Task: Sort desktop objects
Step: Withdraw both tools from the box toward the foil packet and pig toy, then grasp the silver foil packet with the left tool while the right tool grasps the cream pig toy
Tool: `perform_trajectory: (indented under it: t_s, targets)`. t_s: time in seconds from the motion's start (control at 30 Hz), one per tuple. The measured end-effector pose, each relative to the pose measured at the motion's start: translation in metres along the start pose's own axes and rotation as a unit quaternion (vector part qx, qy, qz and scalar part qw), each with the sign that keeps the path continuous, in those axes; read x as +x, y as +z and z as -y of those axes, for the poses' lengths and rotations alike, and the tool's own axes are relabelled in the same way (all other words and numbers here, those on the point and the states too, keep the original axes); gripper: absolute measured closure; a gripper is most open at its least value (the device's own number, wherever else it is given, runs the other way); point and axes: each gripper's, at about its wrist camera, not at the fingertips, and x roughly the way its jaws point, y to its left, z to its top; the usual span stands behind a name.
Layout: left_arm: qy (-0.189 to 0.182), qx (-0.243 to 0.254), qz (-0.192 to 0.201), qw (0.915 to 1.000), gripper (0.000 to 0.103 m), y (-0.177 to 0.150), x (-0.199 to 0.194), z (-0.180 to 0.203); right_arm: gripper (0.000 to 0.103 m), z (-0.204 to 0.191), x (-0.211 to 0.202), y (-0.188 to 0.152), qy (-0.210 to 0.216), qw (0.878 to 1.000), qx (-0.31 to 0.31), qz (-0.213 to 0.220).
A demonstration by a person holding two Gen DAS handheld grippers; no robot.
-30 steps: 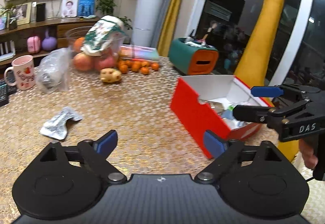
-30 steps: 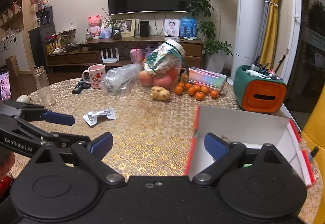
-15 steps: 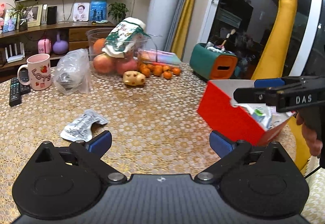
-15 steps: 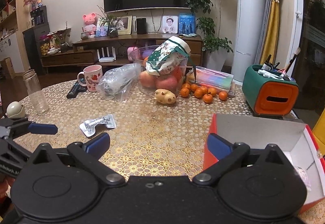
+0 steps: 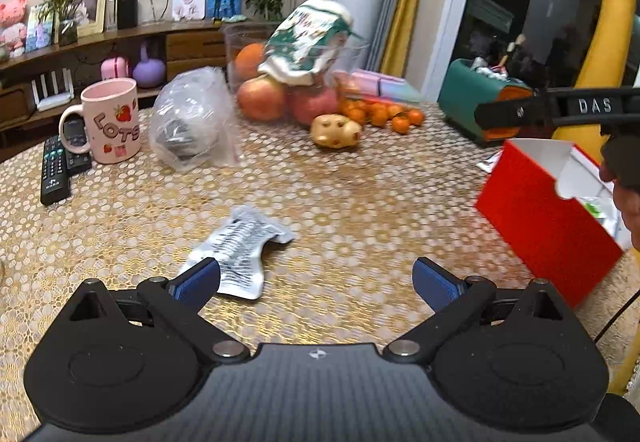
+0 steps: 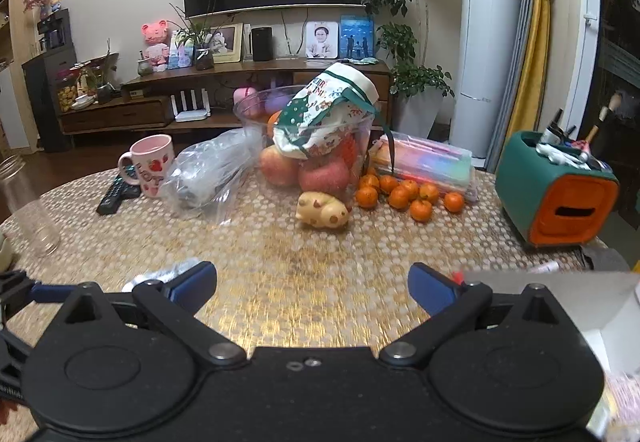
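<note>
A silver foil packet (image 5: 240, 248) lies on the gold-patterned table just ahead of my left gripper (image 5: 316, 280), which is open and empty, its left finger close to the packet. The red box (image 5: 544, 217) with a white inside stands at the right and holds small items. My right gripper (image 6: 312, 284) is open and empty above the table, left of the box's white flap (image 6: 560, 294). Part of the packet (image 6: 160, 276) shows behind its left finger. The right gripper's arm (image 5: 560, 109) shows at the right of the left wrist view.
At the back stand a pink mug (image 5: 110, 119), remotes (image 5: 56, 169), a clear plastic bag (image 5: 192, 121), a fruit bowl with a cloth bag (image 6: 320, 129), small oranges (image 6: 404, 193), a potato-like toy (image 6: 322, 209), a green-orange holder (image 6: 556, 189) and a glass jar (image 6: 32, 217).
My left gripper has swung left from the red box to the foil packet. My right gripper has risen and pulled away from the box, which slid to its lower right.
</note>
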Motion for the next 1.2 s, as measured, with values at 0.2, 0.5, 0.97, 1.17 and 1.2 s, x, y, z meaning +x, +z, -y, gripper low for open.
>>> perform_trajectory:
  t_s: [0.2, 0.5, 0.97, 1.17, 1.2]
  targets:
    - [-0.001, 0.009, -0.008, 0.9999, 0.000, 0.006, 0.024, -0.020, 0.001, -0.002, 0.045, 0.017, -0.013, 1.000, 0.004, -0.003]
    - [0.005, 0.018, -0.021, 0.9996, 0.000, 0.004, 0.055, -0.041, 0.001, 0.003, 0.119, 0.028, -0.029, 0.999, 0.021, -0.018]
    - [0.009, 0.056, -0.011, 0.9983, 0.001, 0.000, 0.087, -0.051, 0.001, 0.000, 0.213, 0.032, -0.046, 0.998, 0.037, -0.035]
    - [0.011, 0.064, -0.013, 0.9978, 0.001, -0.001, 0.098, -0.050, 0.001, 0.004, 0.236, 0.031, -0.060, 0.996, 0.040, -0.044]
    - [0.011, 0.064, -0.013, 0.9978, 0.001, -0.001, 0.100, -0.050, 0.001, 0.005, 0.238, 0.030, -0.062, 0.996, 0.041, -0.046]
